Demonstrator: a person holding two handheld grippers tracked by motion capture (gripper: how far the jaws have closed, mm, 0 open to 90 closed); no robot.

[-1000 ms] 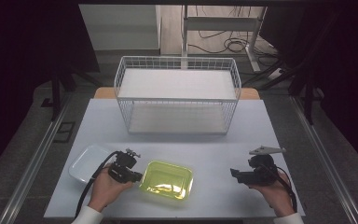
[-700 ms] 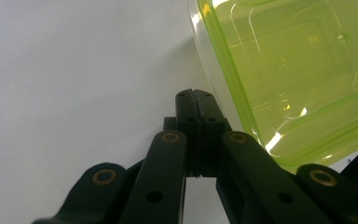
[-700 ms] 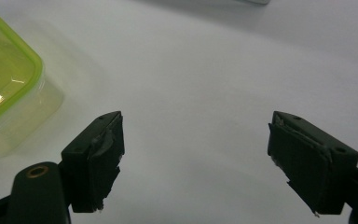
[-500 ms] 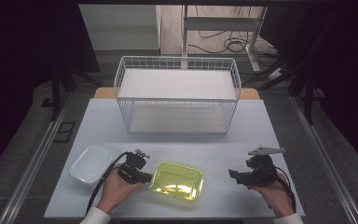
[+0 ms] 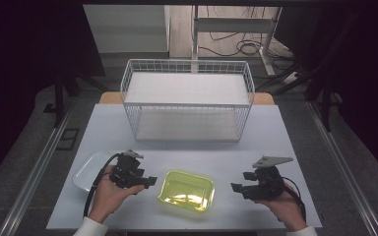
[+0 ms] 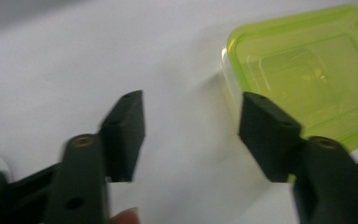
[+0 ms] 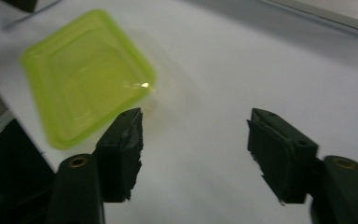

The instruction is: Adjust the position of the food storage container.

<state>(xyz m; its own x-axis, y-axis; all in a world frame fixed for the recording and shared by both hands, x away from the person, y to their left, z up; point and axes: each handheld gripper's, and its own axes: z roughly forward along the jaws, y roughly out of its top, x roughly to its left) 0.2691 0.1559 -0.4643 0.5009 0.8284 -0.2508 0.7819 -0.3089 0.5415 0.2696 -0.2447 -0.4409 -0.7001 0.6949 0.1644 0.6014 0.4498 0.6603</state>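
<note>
Support surface: white table (image 5: 285, 142), rectangular. Far centre: white wire basket (image 5: 187, 101) w/ 2 shelf levels, standing directly on tabletop. Near centre: yellow-green translucent container (image 5: 186, 191), flat on surface. Near left: white lid (image 5: 87, 171), flat on surface, well apart from container.

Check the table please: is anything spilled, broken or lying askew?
Nothing is spilled or visibly broken. The yellow-green container lies slightly turned against the table edge, between the open left gripper and right gripper. The wire basket stands straight.
</note>
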